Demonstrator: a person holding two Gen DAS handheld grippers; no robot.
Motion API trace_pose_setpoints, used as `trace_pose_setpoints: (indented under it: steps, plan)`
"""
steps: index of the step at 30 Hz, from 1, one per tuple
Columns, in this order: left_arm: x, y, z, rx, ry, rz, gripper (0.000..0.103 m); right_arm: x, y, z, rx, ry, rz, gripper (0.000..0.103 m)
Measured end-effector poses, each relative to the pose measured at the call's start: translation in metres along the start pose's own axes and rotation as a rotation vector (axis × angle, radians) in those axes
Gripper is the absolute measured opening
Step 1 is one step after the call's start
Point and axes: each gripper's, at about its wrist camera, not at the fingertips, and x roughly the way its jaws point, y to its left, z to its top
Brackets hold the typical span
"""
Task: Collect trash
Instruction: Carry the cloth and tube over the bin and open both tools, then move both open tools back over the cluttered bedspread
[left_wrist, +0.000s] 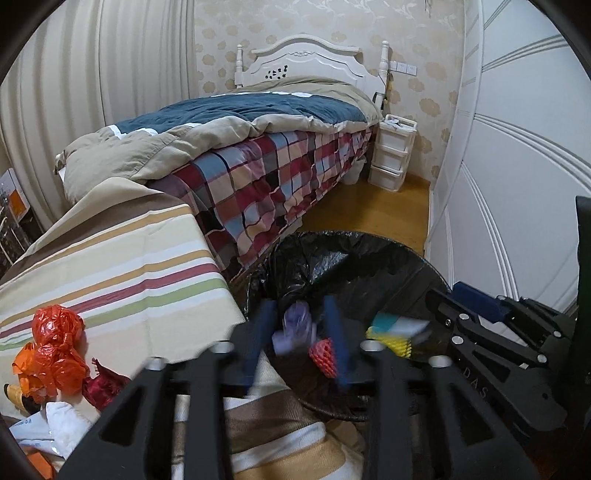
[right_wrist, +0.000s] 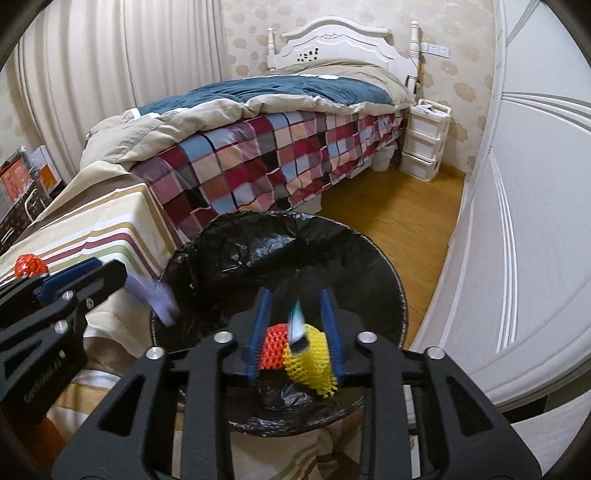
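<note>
1. At the far left of the left wrist view, trash lies on the striped tablecloth (left_wrist: 122, 273): two crumpled orange plastic bags (left_wrist: 55, 347), touching each other, one dark red wrapper (left_wrist: 105, 382) just beside them, and white paper or plastic scraps (left_wrist: 55, 424) at the bottom edge. How many scraps there are cannot be told.
2. The left gripper (left_wrist: 299, 325) has two blue fingers (left_wrist: 264, 325) standing apart. One pale purple wad (left_wrist: 297, 326), blurred, sits between them over the near rim of the bin; whether the pads touch it cannot be told. From the right wrist view the same wad (right_wrist: 155, 295) appears as a blur just off the left gripper's (right_wrist: 110, 273) tip, at the bin's left edge.
3. One round trash bin (left_wrist: 369, 258), lined with a black bag, stands on the wooden floor (left_wrist: 369, 210) between the tablecloth and the white wardrobe (left_wrist: 517, 166), near the foot of the one bed (left_wrist: 258, 147) with its checked cover.
4. Inside the bin lie two foam fruit nets, touching: one red-orange net (right_wrist: 273, 347) on the left and one yellow net (right_wrist: 314, 362) on the right.
5. The right gripper (right_wrist: 295, 325) holds its two blue fingers (right_wrist: 328, 317) apart above those nets. One small teal-and-white scrap (right_wrist: 297, 321), blurred, hangs between them, clear of both pads.
6. At the right, one white three-drawer unit (right_wrist: 424, 140) stands beside the bed's headboard.
</note>
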Motion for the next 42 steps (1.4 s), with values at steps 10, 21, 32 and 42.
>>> trace_pose_setpoints:
  steps: [10, 21, 32, 42]
  plan:
    - [-0.035, 0.014, -0.006, -0.034, -0.045, 0.029, 0.074, -0.023, 0.007, -0.006, 0.01, -0.013, -0.005, 0.052]
    - [-0.091, 0.067, -0.033, -0.123, -0.06, 0.092, 0.077, -0.06, 0.055, -0.03, -0.026, -0.005, 0.079, 0.061]
    - [-0.144, 0.142, -0.083, -0.23, -0.057, 0.229, 0.077, -0.091, 0.134, -0.059, -0.174, 0.024, 0.206, 0.062]
    - [-0.176, 0.198, -0.121, -0.305, -0.051, 0.358, 0.077, -0.096, 0.189, -0.078, -0.306, 0.085, 0.256, 0.062]
